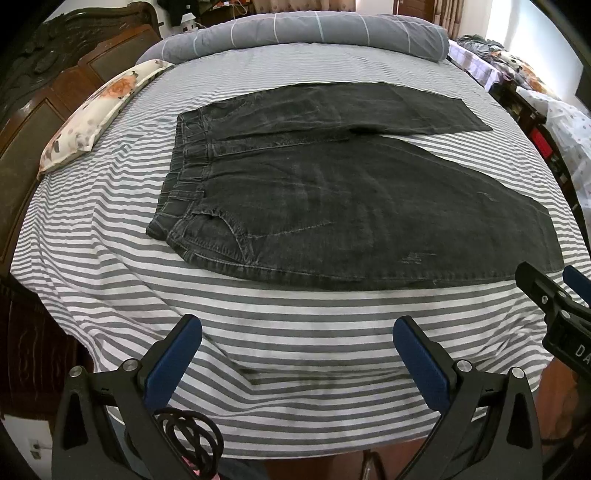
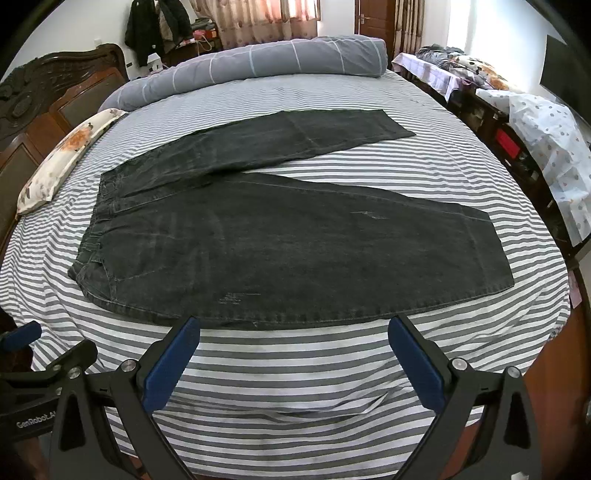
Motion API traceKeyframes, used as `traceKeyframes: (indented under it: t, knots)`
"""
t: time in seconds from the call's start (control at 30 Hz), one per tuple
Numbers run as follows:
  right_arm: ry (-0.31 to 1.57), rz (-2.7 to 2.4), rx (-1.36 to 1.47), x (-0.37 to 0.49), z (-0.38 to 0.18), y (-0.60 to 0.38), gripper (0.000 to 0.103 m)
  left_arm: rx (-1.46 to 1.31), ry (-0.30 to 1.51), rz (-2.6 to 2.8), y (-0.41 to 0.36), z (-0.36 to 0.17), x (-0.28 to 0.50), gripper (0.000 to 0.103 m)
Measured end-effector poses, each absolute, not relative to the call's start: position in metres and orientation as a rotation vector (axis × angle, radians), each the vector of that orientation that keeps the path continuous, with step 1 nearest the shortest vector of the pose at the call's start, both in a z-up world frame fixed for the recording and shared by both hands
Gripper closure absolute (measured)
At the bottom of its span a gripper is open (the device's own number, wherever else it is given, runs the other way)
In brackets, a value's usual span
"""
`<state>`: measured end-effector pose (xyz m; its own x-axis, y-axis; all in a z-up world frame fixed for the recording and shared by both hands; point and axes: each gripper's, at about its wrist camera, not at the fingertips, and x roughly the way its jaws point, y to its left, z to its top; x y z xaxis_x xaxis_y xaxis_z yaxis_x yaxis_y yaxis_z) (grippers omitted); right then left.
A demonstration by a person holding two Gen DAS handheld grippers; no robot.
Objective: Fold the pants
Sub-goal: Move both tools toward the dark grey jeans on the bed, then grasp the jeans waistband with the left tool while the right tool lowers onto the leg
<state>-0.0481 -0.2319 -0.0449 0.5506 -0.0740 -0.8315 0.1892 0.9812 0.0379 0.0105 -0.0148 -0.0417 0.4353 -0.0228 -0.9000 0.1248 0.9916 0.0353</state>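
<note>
Dark grey denim pants (image 1: 332,199) lie flat on the striped bed (image 1: 258,350), waistband to the left, both legs spread out to the right in a V. They also show in the right wrist view (image 2: 295,251). My left gripper (image 1: 297,336) is open and empty, hovering over the sheet just short of the pants' near edge. My right gripper (image 2: 293,338) is open and empty, its fingertips level with the near hem. The right gripper also shows at the right edge of the left wrist view (image 1: 546,288).
A floral pillow (image 1: 96,118) lies at the left by the wooden headboard (image 1: 33,92). A rolled grey duvet (image 1: 295,33) lies along the far side. A second bed with bedding (image 2: 546,133) stands to the right. A black cable (image 1: 192,439) hangs under my left gripper.
</note>
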Motion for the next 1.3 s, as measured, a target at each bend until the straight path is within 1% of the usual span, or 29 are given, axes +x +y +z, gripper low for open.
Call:
traceKeyframes:
  t: [0.23, 0.4, 0.53, 0.7, 0.77, 0.87, 1.0, 1.1, 1.17, 1.3]
  knots:
    - [0.974, -0.145, 0.135, -0.04, -0.051, -0.231, 0.002, 0.087, 1.127, -0.102, -0.01, -0.049, 0.021, 0.0]
    - [0.953, -0.13, 0.157, -0.029, -0.055, -0.234, 0.002, 0.022, 1.118, -0.134, 0.006, -0.051, 0.038, 0.0]
    - [0.932, -0.115, 0.185, -0.014, -0.054, -0.239, 0.002, -0.061, 1.082, -0.143, 0.037, -0.047, 0.065, 0.0]
    - [0.899, -0.098, 0.212, 0.016, -0.05, -0.242, 0.002, -0.193, 1.005, -0.077, 0.1, -0.041, 0.116, 0.002]
    - [0.89, -0.099, 0.206, 0.031, -0.049, -0.239, 0.002, -0.261, 0.974, -0.056, 0.128, -0.041, 0.141, 0.013]
    - [0.872, -0.088, 0.198, 0.057, -0.048, -0.232, 0.002, -0.343, 0.946, -0.044, 0.161, -0.045, 0.18, 0.038]
    - [0.872, -0.087, 0.175, 0.097, -0.056, -0.218, 0.002, -0.435, 0.923, -0.064, 0.188, -0.059, 0.226, 0.044]
    - [0.898, -0.078, 0.147, 0.127, -0.068, -0.205, 0.002, -0.493, 0.926, -0.101, 0.197, -0.075, 0.256, 0.052]
    - [0.908, -0.075, 0.125, 0.144, -0.074, -0.196, 0.002, -0.493, 0.943, -0.097, 0.198, -0.09, 0.274, 0.06]
    - [0.917, -0.062, 0.099, 0.172, -0.088, -0.182, 0.002, -0.477, 0.975, -0.067, 0.197, -0.111, 0.297, 0.064]
